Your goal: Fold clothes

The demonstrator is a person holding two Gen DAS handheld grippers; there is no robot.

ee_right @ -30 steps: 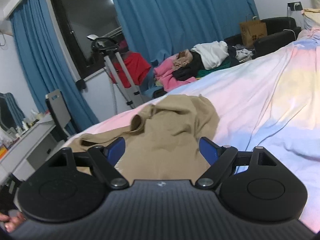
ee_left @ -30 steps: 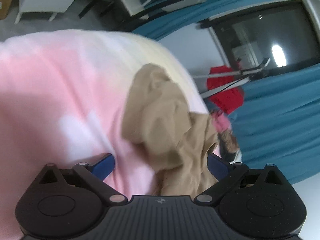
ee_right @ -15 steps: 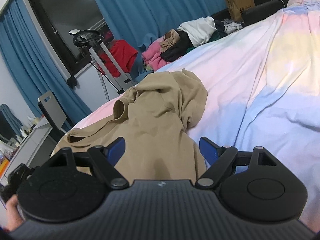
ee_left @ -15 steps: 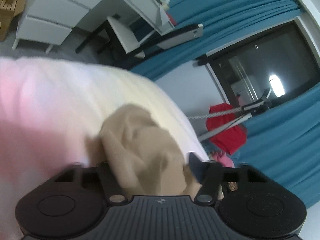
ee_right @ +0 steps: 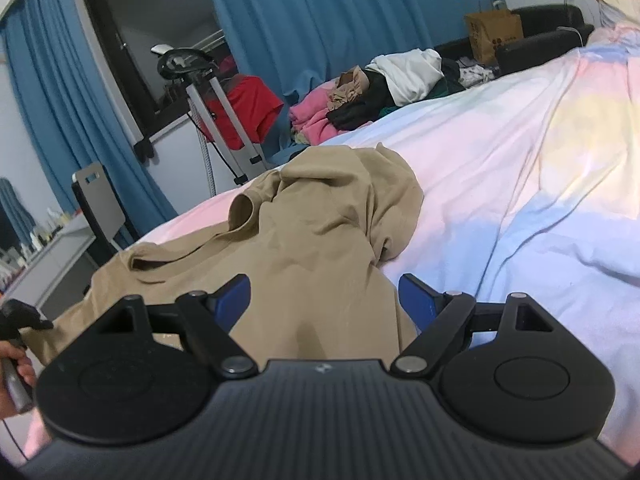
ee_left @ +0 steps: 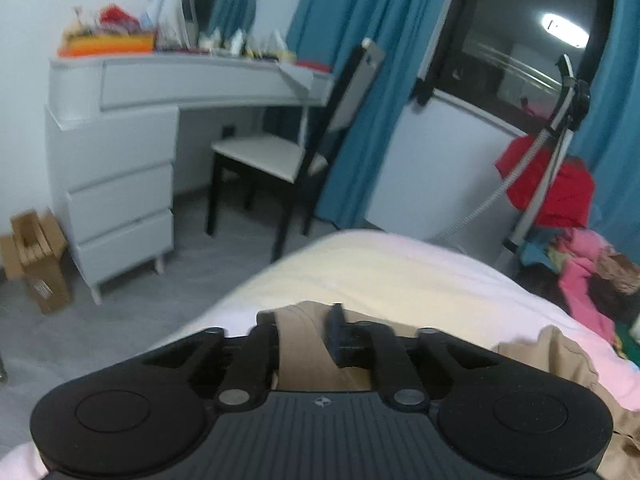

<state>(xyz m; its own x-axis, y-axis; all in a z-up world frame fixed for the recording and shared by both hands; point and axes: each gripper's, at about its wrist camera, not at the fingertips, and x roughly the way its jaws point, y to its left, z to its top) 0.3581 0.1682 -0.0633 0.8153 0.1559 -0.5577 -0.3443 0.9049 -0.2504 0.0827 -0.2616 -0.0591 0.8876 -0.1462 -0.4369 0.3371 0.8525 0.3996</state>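
Note:
A crumpled tan garment (ee_right: 320,232) lies on the pastel bed sheet (ee_right: 520,168) near the bed's corner. My left gripper (ee_left: 306,332) is shut on a fold of the tan garment (ee_left: 304,348) at that corner; more of the cloth shows at the lower right of the left wrist view (ee_left: 560,356). My right gripper (ee_right: 324,300) is open, its blue fingers straddling the near part of the garment just above the cloth. The left gripper also shows at the far left of the right wrist view (ee_right: 20,316), at the garment's edge.
A white dresser (ee_left: 120,152) and a black chair (ee_left: 288,152) stand past the bed corner. A garment steamer with a red cloth (ee_right: 240,112) and a heap of clothes (ee_right: 392,80) sit beyond the bed's far side. Blue curtains (ee_right: 340,12) hang behind.
My left gripper closed on a fold of the tan garment and its view swung up toward the dresser. My right gripper came closer and lower over the garment, still open.

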